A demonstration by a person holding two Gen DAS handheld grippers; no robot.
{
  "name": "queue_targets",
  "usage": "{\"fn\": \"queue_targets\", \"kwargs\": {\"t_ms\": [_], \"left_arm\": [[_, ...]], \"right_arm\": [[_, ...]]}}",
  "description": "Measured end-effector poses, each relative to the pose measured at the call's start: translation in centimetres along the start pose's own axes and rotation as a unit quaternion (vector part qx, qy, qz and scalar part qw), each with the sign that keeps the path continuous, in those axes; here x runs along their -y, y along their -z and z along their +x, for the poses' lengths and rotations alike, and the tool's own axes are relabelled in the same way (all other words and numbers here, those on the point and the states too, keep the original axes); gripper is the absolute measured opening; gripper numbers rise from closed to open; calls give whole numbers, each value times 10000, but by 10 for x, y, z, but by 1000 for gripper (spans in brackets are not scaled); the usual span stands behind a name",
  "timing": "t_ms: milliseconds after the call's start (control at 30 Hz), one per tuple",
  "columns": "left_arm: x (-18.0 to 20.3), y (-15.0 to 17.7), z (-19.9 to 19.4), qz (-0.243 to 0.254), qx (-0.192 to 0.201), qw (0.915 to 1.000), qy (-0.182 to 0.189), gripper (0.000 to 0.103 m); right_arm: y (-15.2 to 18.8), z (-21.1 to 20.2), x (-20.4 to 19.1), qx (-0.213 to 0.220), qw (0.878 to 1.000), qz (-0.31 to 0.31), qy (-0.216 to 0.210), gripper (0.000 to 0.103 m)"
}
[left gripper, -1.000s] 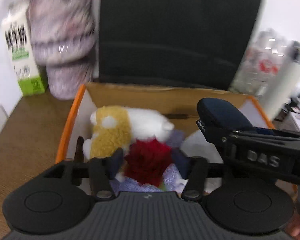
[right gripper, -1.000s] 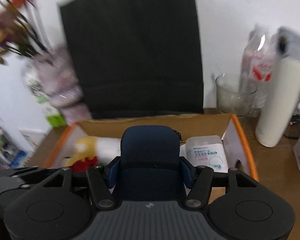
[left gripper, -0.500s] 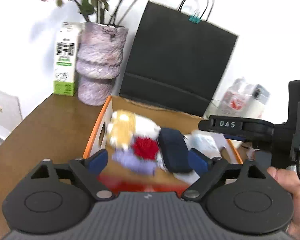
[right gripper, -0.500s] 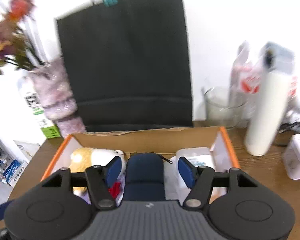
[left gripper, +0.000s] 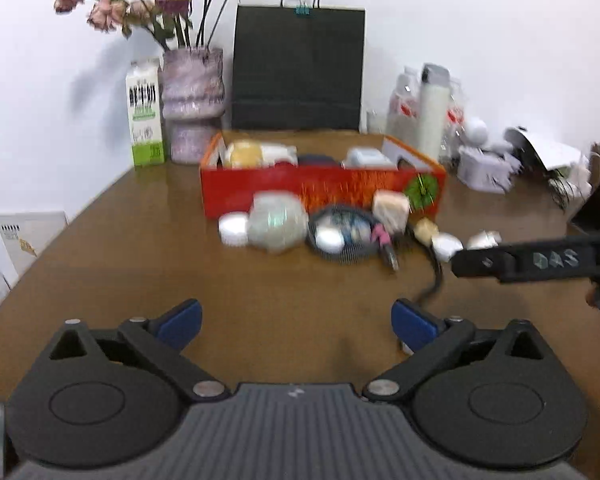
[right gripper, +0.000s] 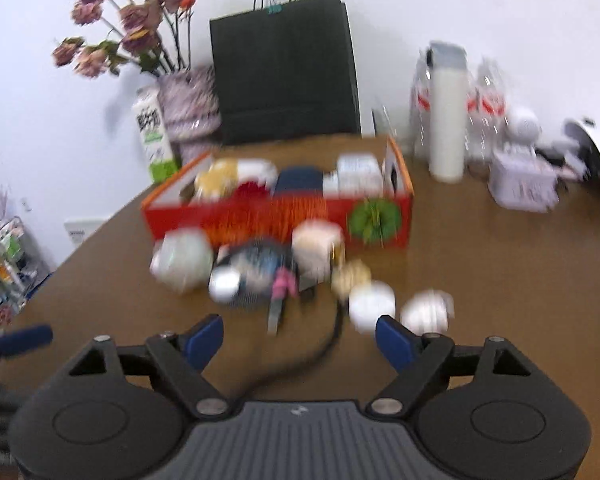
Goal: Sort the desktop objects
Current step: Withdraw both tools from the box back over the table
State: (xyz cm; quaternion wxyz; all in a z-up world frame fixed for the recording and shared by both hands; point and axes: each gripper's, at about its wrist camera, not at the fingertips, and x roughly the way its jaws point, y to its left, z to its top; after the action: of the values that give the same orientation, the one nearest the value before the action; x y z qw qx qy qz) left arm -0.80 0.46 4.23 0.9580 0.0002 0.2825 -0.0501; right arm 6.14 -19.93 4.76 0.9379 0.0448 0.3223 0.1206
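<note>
Both tongs, left tongs (left gripper: 296,322) and right tongs (right gripper: 299,340), hung wide and empty; loose clutter (right gripper: 260,276) lay ahead before the red box (right gripper: 278,216), nearer the right.

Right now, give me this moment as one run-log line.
left gripper: open, empty | right gripper: open, empty | red box: partly filled | loose items before it

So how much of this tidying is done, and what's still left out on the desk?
Partly done. The red box already holds a plush toy, a navy case and a white packet. Nothing is in hand: the left gripper and right gripper are both open and empty. A blurry pile of small items and a black cable still lie in front of the box.
</note>
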Motion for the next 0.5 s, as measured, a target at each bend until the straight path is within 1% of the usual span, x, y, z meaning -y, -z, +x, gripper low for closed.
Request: {"fn": "queue_targets", "kwargs": {"t_ms": [100, 200, 267, 333, 467, 500], "left_arm": [[-3, 18, -2, -115, -295, 9993, 174, 103], [-1, 30, -4, -58, -332, 9993, 177, 103], [3, 35, -4, 19, -304, 9994, 142, 103], [5, 37, -1, 29, -376, 9992, 125, 103], [7, 39, 2, 54, -466, 9988, 149, 103], [6, 40, 5, 48, -547, 9983, 174, 103]], "right_arm": [[42, -19, 4, -63, 9999, 131, -23, 83], [67, -34, 2, -45, 10000, -83, -9, 85], [75, -37, -2, -109, 9997, -202, -86, 87], [81, -39, -2, -110, 9995, -247, -131, 88], [86, -33, -1, -129, 9998, -143, -46, 89], [87, -33, -1, -123, 9998, -136, -63, 89]]}}
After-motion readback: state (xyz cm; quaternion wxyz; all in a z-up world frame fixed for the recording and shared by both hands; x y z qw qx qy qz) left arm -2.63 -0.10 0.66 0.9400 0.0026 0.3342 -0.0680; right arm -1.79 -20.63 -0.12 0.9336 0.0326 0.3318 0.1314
